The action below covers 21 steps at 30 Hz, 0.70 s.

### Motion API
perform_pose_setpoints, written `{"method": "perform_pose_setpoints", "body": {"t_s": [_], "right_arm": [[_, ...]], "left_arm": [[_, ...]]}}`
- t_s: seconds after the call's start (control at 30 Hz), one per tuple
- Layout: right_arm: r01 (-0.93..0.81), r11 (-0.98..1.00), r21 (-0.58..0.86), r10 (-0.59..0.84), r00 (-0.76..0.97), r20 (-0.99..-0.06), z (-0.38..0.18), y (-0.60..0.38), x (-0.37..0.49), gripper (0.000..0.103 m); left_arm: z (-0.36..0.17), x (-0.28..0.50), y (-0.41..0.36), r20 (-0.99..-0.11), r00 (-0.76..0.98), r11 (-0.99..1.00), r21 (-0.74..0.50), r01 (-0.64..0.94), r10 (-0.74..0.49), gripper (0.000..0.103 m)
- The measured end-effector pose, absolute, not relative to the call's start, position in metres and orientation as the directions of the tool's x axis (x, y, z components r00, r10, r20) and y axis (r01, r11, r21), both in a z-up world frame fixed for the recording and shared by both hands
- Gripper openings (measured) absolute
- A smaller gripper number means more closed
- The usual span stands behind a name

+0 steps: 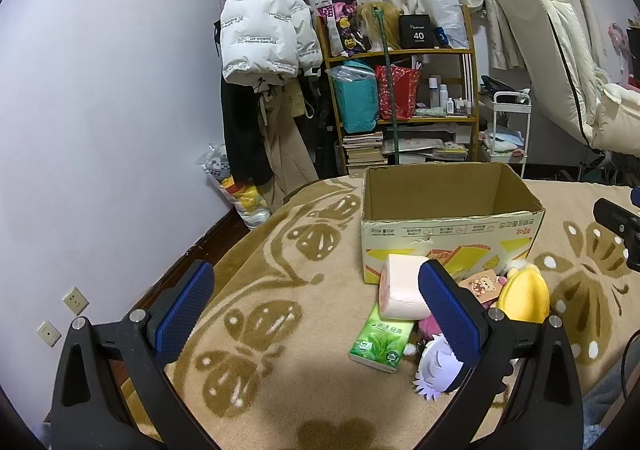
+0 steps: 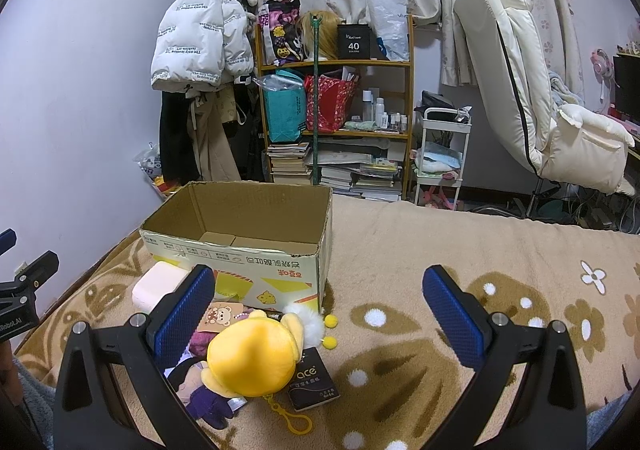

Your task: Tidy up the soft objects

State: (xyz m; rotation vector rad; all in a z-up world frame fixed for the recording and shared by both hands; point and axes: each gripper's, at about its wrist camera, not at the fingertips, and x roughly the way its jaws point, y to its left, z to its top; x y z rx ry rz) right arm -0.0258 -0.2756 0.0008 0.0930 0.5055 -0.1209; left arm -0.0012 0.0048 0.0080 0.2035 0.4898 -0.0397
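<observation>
An open, empty cardboard box [image 1: 452, 226] stands on the patterned blanket; it also shows in the right wrist view [image 2: 248, 250]. In front of it lie a pink tissue roll [image 1: 400, 292], a green tissue pack [image 1: 380, 342], a yellow plush [image 2: 252, 354], a purple-and-white plush doll [image 1: 438, 368], a bear tag [image 2: 218, 316] and a small dark "ace" box [image 2: 314, 380]. My left gripper [image 1: 316, 314] is open and empty, left of the pile. My right gripper [image 2: 320, 314] is open and empty, above the yellow plush's right side.
The blanket [image 2: 440, 250] covers a bed. Behind it stand a cluttered wooden shelf [image 2: 336, 98], a hanging white jacket [image 1: 264, 30], a white cart [image 2: 444, 154] and a cream recliner chair [image 2: 540, 90]. A wall [image 1: 100, 110] lies to the left.
</observation>
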Motion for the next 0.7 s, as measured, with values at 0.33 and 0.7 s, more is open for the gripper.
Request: {"method": "perform_pose_setpoints", "body": {"t_s": [0.33, 0.7], "right_arm": [[0.139, 0.989, 0.058, -0.093, 0.868, -0.487, 0.0018, -0.2756, -0.0263, 0.103], [0.141, 0.988, 0.057, -0.096, 0.869, -0.486, -0.0003, -0.2748, -0.0273, 0.103]], "left_arm": [[0.0073, -0.0015, 0.0049, -0.47, 0.882, 0.979, 0.184, 0.087, 0.01, 0.101], [0.0073, -0.0017, 0.0049, -0.469, 0.883, 0.979, 0.184, 0.087, 0.01, 0.101]]}}
